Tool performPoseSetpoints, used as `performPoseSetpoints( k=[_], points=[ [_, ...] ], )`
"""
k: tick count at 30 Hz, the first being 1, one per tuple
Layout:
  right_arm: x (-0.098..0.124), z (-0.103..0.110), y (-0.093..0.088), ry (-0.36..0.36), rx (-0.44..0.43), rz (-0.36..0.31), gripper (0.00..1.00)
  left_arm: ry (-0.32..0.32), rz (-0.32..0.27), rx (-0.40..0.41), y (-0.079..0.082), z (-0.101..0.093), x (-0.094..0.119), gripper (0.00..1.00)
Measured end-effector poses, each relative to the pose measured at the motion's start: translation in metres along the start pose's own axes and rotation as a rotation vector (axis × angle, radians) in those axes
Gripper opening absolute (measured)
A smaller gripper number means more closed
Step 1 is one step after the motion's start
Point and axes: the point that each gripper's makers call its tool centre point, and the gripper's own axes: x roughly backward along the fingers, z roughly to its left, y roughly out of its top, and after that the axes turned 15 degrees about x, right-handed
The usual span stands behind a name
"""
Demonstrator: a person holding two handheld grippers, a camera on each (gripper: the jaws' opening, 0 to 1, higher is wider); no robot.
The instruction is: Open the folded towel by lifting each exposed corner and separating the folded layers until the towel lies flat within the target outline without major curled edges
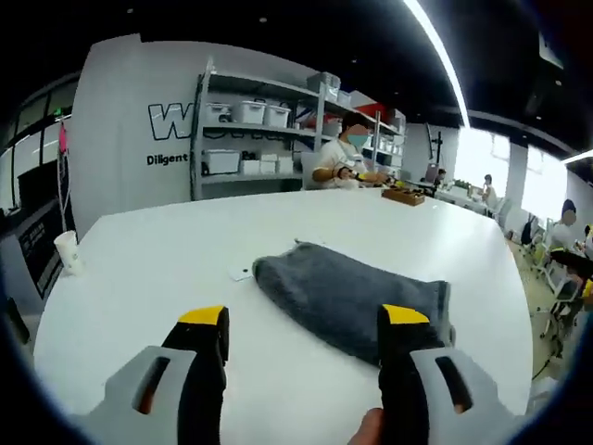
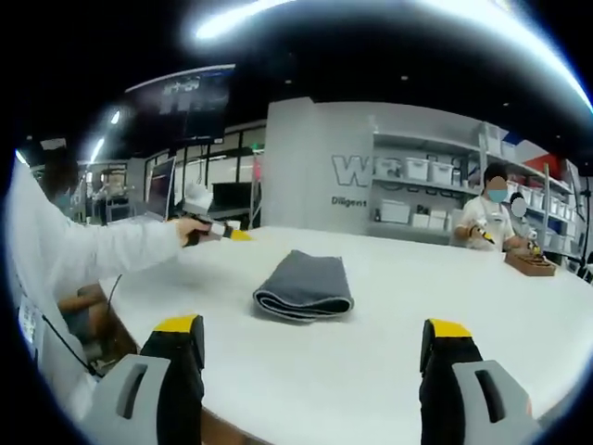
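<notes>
Folded grey towel (image 1: 350,298) lies just ahead of the released left gripper (image 1: 304,326); right gripper (image 2: 312,330) also released.

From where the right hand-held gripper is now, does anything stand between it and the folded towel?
Nothing visible does. Bare white table lies between the open right hand-held gripper and the folded grey towel.

Looked low across the white table (image 1: 167,250) from two edges, with the folded towel (image 1: 347,295) shared, nearer in the left gripper view.
</notes>
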Motion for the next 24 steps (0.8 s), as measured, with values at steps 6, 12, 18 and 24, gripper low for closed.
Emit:
performPoseSetpoints(
  k=[6,12,18,24],
  points=[
    [0.0,-0.007,0.0,-0.015,-0.008,-0.002,0.98,-0.02,-0.028,-0.002,-0.035,-0.049,0.071,0.77],
    [-0.003,-0.008,0.0,-0.015,-0.009,0.002,0.98,-0.01,-0.043,-0.043,-0.062,-0.074,0.12,0.84],
    [-0.007,-0.003,-0.001,0.0,-0.008,0.004,0.98,0.017,0.017,-0.014,-0.104,-0.085,0.153,0.99],
    [-0.007,0.001,-0.002,0.011,-0.01,0.005,0.98,0.08,-0.006,-0.054,-0.126,-0.087,0.182,1.0]
  ],
)
